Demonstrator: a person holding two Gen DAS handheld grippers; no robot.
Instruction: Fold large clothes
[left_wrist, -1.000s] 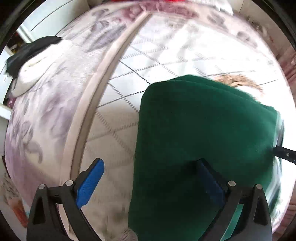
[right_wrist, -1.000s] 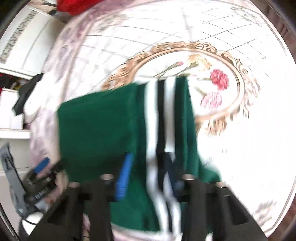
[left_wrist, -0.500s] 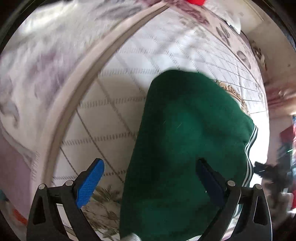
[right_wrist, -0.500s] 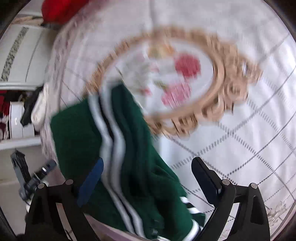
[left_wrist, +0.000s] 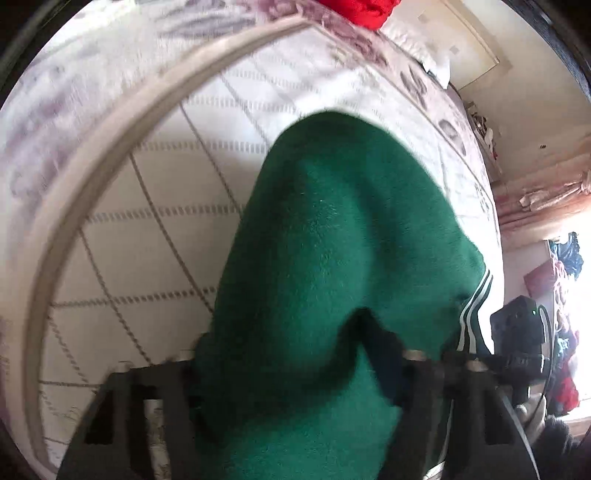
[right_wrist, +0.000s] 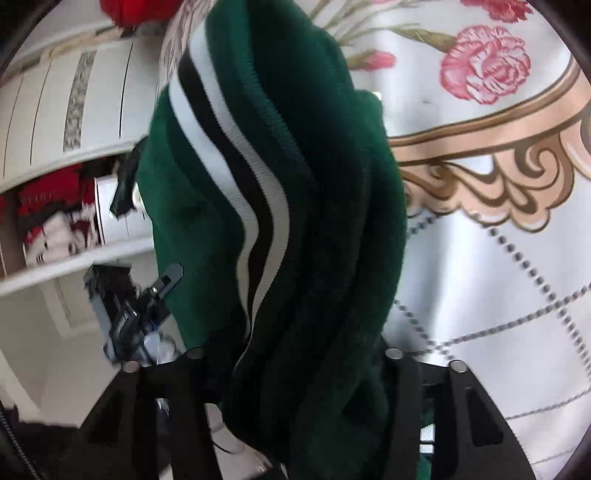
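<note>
Above the quilted bedspread (left_wrist: 155, 236) you held one green garment (left_wrist: 325, 236), bunched and lifted, with its white-and-black striped band (right_wrist: 236, 155) hanging between both tools. Your left tool (left_wrist: 295, 354) was clamped on the green fabric; your right tool (right_wrist: 295, 354) was likewise closed on it. No legible writing was visible.

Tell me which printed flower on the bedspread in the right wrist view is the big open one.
The large pink carnation right of the green fleece garment; the smaller pink bud beside it is closed and narrow.
</note>
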